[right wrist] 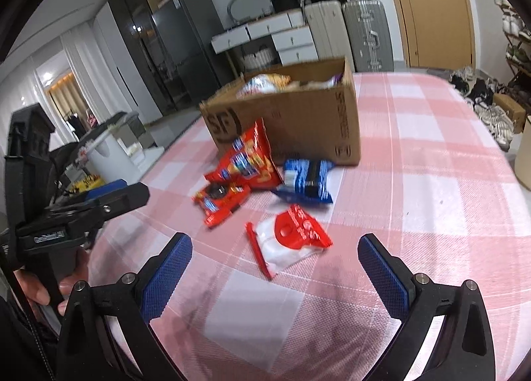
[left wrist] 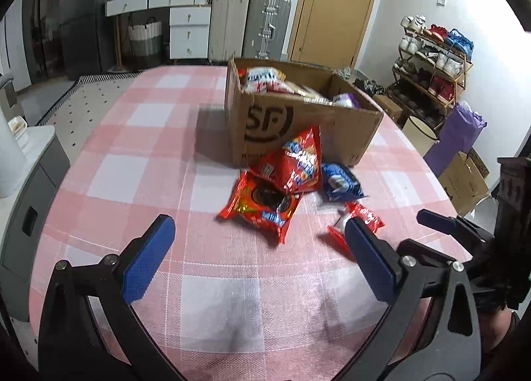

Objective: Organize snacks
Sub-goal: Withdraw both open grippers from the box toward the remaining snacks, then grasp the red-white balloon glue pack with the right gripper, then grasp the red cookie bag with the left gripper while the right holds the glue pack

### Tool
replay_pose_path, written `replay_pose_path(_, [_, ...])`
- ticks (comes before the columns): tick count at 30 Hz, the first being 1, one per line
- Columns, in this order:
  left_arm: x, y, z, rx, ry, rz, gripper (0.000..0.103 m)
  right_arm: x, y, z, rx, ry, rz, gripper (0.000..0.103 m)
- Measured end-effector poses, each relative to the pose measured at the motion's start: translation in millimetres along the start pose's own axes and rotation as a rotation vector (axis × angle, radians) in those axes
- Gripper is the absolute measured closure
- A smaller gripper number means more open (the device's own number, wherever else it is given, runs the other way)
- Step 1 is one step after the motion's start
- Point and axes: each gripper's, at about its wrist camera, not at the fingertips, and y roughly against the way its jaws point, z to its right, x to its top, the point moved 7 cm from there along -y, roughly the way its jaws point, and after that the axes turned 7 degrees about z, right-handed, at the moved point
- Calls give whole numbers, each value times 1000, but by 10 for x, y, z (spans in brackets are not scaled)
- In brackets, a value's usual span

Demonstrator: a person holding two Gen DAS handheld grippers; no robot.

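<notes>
Grippers: two; left gripper (left wrist: 255,245) and right gripper (right wrist: 275,263) both spread wide, empty, above the counter (right wrist: 431,182).
Loose snacks: four on the counter before the cardboard box (left wrist: 298,122) — two red bags (left wrist: 292,162) (left wrist: 262,205), one blue bag (right wrist: 307,180), one red-white packet (right wrist: 292,241).
Right view only: packet whole; left view hides it partly.

Open cardboard box (left wrist: 298,122) at upper centre holding packets, red chip bag (left wrist: 295,162) leaning on its front, flat red packet (left wrist: 262,205) below touching it, blue packet (left wrist: 341,182) just right, red-and-white packet (right wrist: 292,241) nearest, lower centre, lying apart.
</notes>
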Motion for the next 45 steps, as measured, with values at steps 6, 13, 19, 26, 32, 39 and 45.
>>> replay_pose_path(6, [-105,-188,-53,-7,9,-33,1,-85,-329,48,-15,12,-74,1])
replay_pose_path(13, [-177,-305,-114,-13,22,-55,1,-123,-616,70,-35,30,-130,1])
replay_pose_path(19, [-236,-400,-160,-8,28,-73,1,-137,-807,28,-91,97,-162,4])
replay_pose_path(26, [-283,-493,-228,-9,47,-90,1,-127,-912,-47,-126,165,-171,21])
replay_pose_path(32, [-323,-524,-243,-11,52,-102,1,-179,-921,-211,-138,288,-186,48])
replay_pose_path(39, [-326,-517,-274,-5,56,-99,1,-147,-848,-180,-97,235,-164,52])
replay_pose_path(45, [-322,-521,-283,2,53,-103,1,-81,-684,-132,-61,179,-129,52])
